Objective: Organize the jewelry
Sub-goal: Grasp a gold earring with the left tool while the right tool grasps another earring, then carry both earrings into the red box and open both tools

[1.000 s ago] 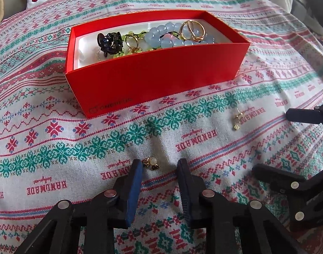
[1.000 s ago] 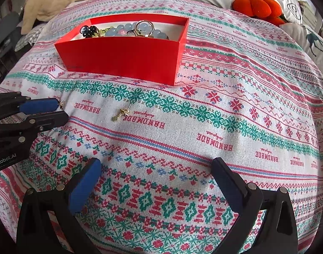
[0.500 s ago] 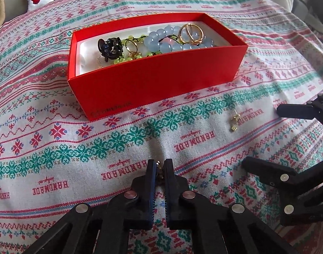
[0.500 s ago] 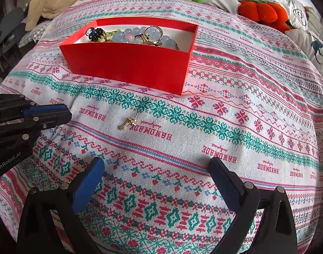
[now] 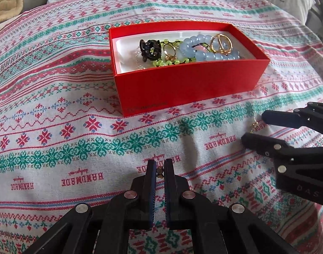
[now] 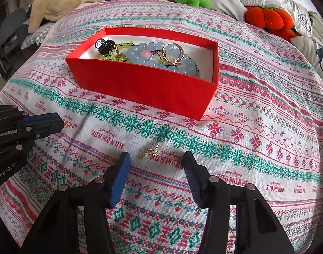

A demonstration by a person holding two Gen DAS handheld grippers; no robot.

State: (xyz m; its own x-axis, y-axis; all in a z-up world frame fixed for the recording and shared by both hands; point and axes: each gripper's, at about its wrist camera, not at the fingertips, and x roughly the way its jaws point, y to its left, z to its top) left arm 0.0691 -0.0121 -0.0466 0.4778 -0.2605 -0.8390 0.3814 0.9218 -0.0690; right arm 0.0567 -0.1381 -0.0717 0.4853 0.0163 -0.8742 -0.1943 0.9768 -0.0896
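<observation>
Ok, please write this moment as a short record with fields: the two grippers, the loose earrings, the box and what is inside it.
left gripper: shut on small gold earring
right gripper: jaws closing, pads not yet touching gold drop earring, which lies on the cloth
red box: open, on patterned cloth
box contents: blue bead bracelet, gold ring, green bead bracelet, dark hair claw

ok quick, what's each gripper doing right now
Left gripper: shut on a small gold earring.
Right gripper: jaws closing around the gold cross earring on the cloth, pads not touching it yet.
</observation>
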